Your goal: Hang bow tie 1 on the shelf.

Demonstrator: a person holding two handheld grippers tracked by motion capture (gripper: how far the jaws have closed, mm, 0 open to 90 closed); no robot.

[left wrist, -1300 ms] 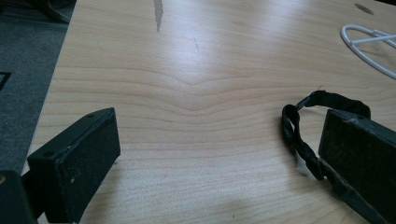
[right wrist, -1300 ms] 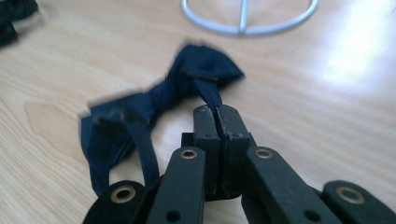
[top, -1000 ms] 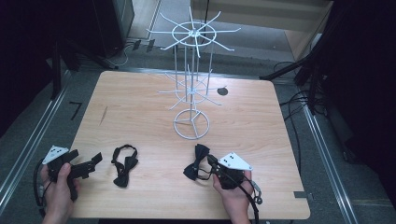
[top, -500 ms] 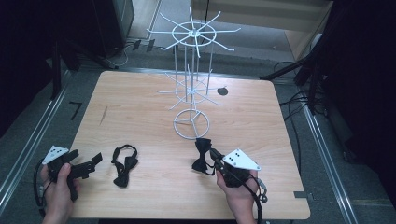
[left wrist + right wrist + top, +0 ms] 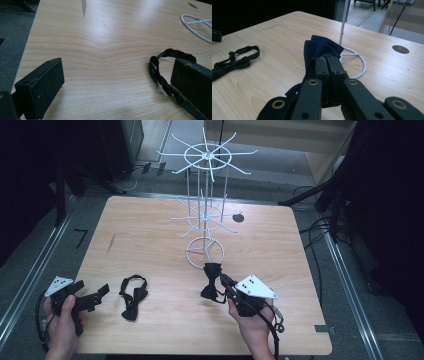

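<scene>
— What's the right hand-held gripper (image 5: 224, 282) doing, down at the lower middle of the frame?

— Its jaws are pressed together on a dark navy fabric bow tie (image 5: 211, 281), pinching it near the middle. The tie sits just in front of the round base of the white wire display rack (image 5: 205, 251).

— And the left hand-held gripper (image 5: 95, 296)?

— Lower left corner, jaws spread wide, nothing between them. It rests low over the pale wooden table (image 5: 145, 230).

— Anything else lying there?

— A second black bow tie with a looped strap (image 5: 133, 296), flat on the table between the two hand-held grippers, just beside the left one. From the left gripper view its strap (image 5: 160, 72) curls next to one jaw.
</scene>
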